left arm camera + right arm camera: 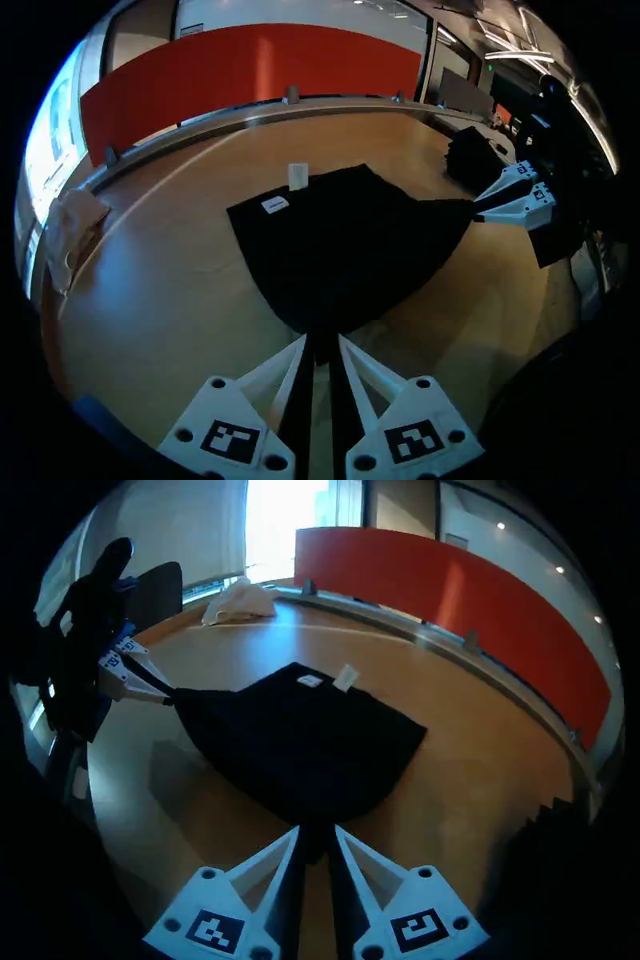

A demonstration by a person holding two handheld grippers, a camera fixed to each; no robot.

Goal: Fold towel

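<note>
The black towel (344, 240) lies in the middle of the frame on the table (176, 280). Its far part is flat on the wood, and two near corners are pulled up.

The left gripper (322, 342) is at the bottom of the left gripper view. Its fingers are close together and squeeze one corner of the towel between them. The right gripper (316, 832) is at the bottom of the right gripper view. Its fingers are close together too, and they pinch another corner.

In the left gripper view the right gripper also shows at the right edge, where the towel is stretched to a point at its tips. In the right gripper view the left gripper is at the left edge and holds its corner the same way.

A white tag (274, 205) lies on the far edge of the towel. A second tag (298, 176) stands up just beside it. A pale cloth (72, 220) lies at the left edge of the table. A red board (240, 72) runs along the top of the frame, behind the table.
</note>
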